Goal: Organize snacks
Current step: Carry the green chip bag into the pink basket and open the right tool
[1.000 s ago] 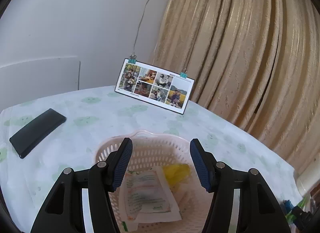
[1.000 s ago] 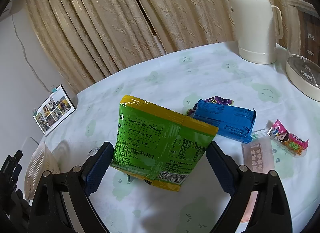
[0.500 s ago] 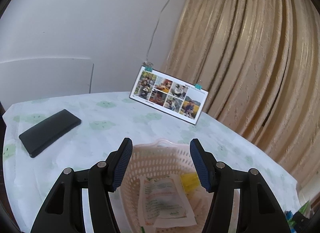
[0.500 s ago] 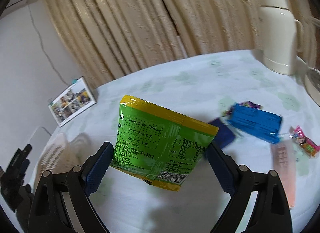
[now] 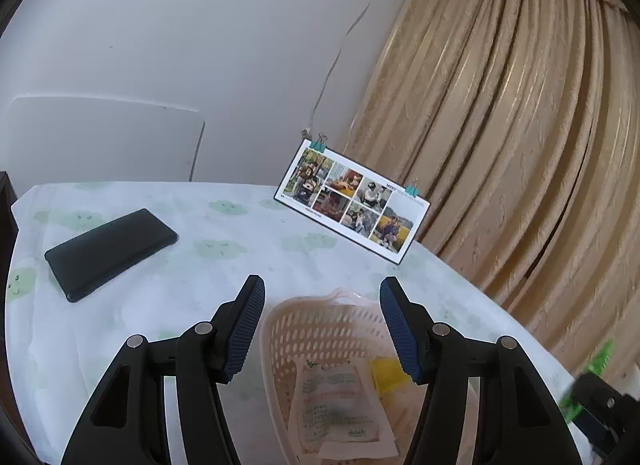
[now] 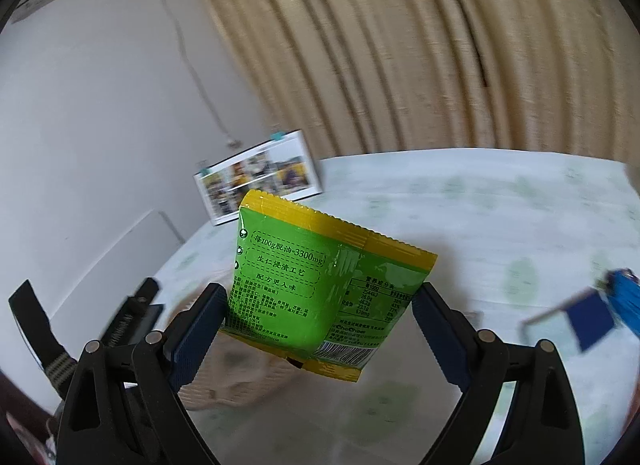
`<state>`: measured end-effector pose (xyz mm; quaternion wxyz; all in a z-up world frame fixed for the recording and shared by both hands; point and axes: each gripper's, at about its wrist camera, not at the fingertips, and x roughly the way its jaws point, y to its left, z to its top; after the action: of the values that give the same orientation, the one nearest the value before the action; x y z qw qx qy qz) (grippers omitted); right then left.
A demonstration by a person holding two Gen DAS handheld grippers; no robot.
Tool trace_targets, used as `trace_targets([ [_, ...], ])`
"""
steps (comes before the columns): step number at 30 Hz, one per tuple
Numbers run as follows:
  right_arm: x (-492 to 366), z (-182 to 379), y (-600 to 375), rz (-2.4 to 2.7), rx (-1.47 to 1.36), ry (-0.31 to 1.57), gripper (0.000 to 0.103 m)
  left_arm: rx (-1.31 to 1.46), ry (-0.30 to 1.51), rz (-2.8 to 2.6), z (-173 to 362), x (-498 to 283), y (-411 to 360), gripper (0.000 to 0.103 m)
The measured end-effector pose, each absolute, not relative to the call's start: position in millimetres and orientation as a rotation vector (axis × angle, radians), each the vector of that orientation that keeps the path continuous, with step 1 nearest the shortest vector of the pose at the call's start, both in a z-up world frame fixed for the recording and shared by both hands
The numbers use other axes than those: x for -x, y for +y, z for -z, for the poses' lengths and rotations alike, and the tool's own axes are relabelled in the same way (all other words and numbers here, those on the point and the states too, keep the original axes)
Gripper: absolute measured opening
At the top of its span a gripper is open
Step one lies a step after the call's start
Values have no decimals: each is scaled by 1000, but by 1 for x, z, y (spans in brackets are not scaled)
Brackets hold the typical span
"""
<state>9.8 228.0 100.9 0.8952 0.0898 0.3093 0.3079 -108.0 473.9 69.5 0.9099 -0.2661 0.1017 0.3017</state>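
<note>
Now the green snack bag [image 6: 320, 285] hangs above the surface, pinched between the right tongs [image 6: 318, 329]; I would carry it over the pink basket [image 5: 320, 325], then let go low. The left tongs [image 5: 322, 329] are spread and empty. At 7 o'clock under the bag, blur hides the basket rim.

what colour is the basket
Pale pink basket, perforated; clearest in the left wrist view.

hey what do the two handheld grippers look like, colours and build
Both look alike: the left gripper and right gripper have black plastic linkage arms with silver round pivot pins, and two fingers faced with dark blue ribbed pads. No cables, markings, hands or sleeves show.
</note>
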Motion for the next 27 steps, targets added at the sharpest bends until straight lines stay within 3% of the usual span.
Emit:
trace_targets([
  [13,-3,-84,301,-807,-143,717,94,661,110,-679,-69,133,490,63],
  [27,-11,-76,292,-789,-169,728,95,654,119,-673,-68,131,491,63],
])
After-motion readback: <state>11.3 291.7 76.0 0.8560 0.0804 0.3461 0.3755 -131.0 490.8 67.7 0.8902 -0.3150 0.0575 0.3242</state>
